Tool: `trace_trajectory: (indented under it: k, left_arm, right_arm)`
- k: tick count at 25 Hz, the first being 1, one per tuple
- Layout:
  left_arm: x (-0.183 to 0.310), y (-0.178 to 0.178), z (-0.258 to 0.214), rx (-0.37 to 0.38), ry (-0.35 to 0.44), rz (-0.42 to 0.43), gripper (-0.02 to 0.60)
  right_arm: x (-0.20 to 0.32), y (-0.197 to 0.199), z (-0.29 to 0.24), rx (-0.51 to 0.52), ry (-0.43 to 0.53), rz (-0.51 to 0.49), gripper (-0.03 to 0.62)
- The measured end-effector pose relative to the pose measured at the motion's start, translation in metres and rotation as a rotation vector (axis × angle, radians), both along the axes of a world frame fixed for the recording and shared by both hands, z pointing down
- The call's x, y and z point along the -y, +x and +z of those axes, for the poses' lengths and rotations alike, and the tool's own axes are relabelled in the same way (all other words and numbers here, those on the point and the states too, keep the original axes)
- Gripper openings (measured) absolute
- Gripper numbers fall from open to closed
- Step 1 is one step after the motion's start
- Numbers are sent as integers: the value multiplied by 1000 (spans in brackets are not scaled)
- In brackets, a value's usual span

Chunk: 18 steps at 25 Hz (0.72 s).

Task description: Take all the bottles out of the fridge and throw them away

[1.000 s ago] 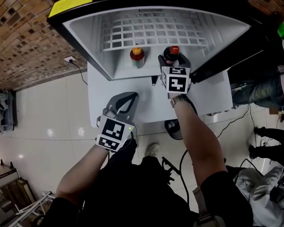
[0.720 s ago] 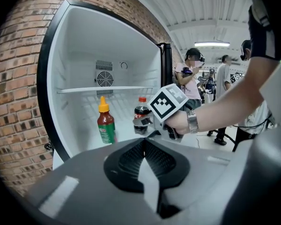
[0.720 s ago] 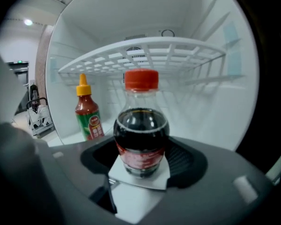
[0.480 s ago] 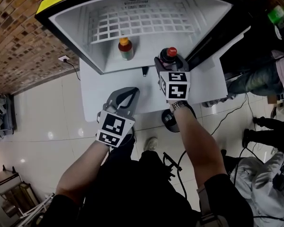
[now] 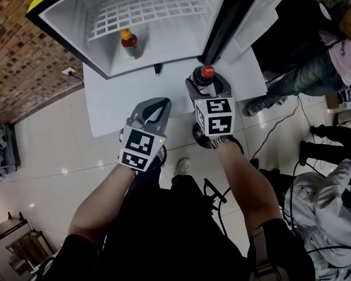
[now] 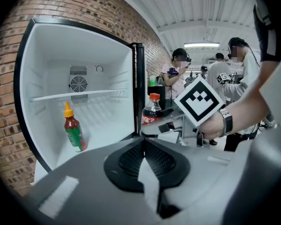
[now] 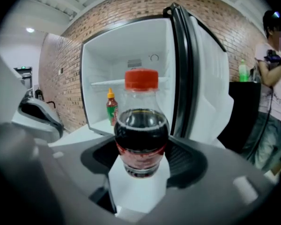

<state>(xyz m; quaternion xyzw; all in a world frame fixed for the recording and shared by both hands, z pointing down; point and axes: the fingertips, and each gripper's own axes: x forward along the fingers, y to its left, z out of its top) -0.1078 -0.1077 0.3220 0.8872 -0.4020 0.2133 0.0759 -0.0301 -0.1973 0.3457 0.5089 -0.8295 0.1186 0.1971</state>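
I note my right gripper clasping the cola bottle at centre frame, outside the fridge, presumably for binning; my left gripper is clenched empty, and the sauce bottle stands inside, upper left.

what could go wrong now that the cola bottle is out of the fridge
1. The right gripper holds the round cola bottle between two pads only, so it might slip or tip in a fast swing.
2. A cable lies on the floor near the person's feet, a possible trip hazard.
3. The sauce bottle in the fridge could be forgotten.
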Motion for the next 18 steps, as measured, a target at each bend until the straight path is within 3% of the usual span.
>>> trace_trajectory:
  k: [18]
  left_arm:
    - [-76,91,31,8,-54,76,3]
  right_arm:
    - [-125,82,47,-7,-98,26,306]
